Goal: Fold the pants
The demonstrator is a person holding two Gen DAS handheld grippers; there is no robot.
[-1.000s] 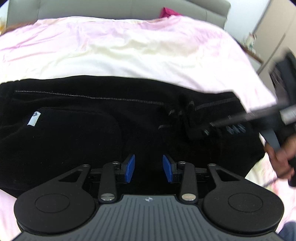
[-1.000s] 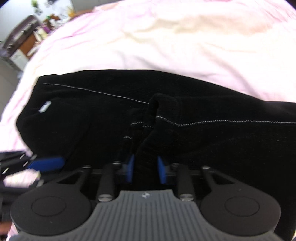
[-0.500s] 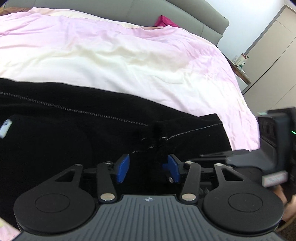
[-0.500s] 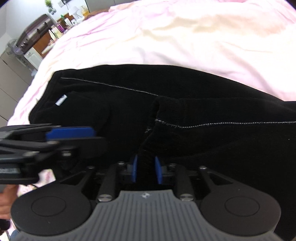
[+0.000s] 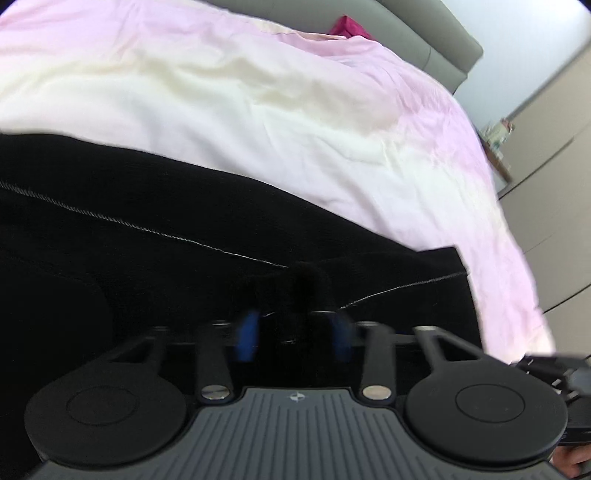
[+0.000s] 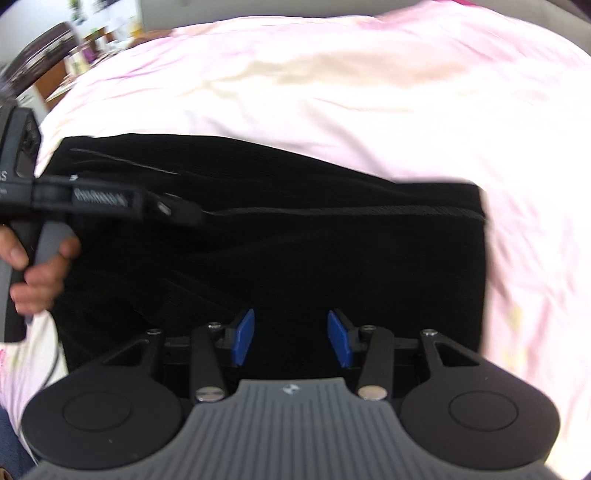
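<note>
Nearest in my left wrist view, the left gripper point(image 5: 295, 332) points down at the black pants point(image 5: 147, 240). Its blue pads point(image 5: 246, 339) are blurred and its jaws are closing; a dark bump of bunched fabric rises between them at about 12 o'clock from the tips, but I cannot tell whether the pads are pressing on it. A pale stitched seam point(image 5: 166, 236) runs from 9 o'clock toward the bump, and a second one leads off toward 3 o'clock to the cloth's edge. Beyond the pants, from 10 to 2 o'clock, spreads the pink and cream bedsheet point(image 5: 258, 92), with a grey headboard point(image 5: 436, 40) and a magenta cloth point(image 5: 347, 27) at the far end near 1 o'clock.

In my right wrist view, the right gripper point(image 6: 291, 338) is released: its jaws are opening, blue pads apart, nothing caught between them, only the pants point(image 6: 332, 251) lying flat beneath. The garment lies folded, with a straight edge at 3 o'clock and a ribbed band running across it. At 9 o'clock the left gripper point(image 6: 177, 212) reaches in over the cloth, the person's left hand point(image 6: 37, 273) wrapped round its grey handle. Farther out, the bedsheet point(image 6: 369, 92) fills 11 to 3 o'clock, and blurred furniture point(image 6: 48, 51) sits at 10 o'clock.
</note>
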